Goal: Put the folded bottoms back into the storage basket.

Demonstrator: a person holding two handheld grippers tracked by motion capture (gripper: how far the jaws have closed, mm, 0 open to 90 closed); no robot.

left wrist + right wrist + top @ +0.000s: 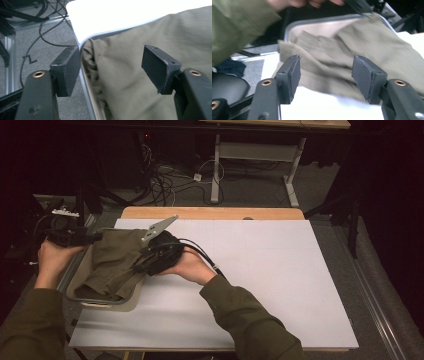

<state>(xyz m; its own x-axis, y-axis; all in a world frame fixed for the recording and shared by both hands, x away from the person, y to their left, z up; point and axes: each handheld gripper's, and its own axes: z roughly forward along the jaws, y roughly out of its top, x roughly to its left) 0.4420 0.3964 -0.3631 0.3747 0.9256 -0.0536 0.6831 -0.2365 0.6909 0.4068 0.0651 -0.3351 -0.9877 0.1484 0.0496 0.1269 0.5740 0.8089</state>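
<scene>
**High view: olive garment half in the tray, both grippers let go**

High view showed an olive garment bunched at the table's left edge, most of it lying in a grey tray w/ rounded corners that hung off the white tabletop. Part of the cloth spilled over the tray's right rim onto the tabletop. Left gripper sat at the tray's far left corner, held level, tips at the cloth's upper edge. Right gripper lay low over the garment's right side, grey plate on top, cable trailing toward the person's sleeve.

Left gripper view: left gripper jaws spread wide, nothing pinched. One jaw hung outside the tray rim over the carpet, the other hovered above the garment; pads looked clear of the fabric. Cloth was bunched against the rim there.

Right gripper view: right gripper jaws also spread apart, no cloth between the pads. Garment lay just beyond the tips, blurred, draped from the tray down onto the white surface. Other hand and its gripper showed at the top edge near the tray's far rim; whether that gripper touched the cloth, couldn't tell.
</scene>
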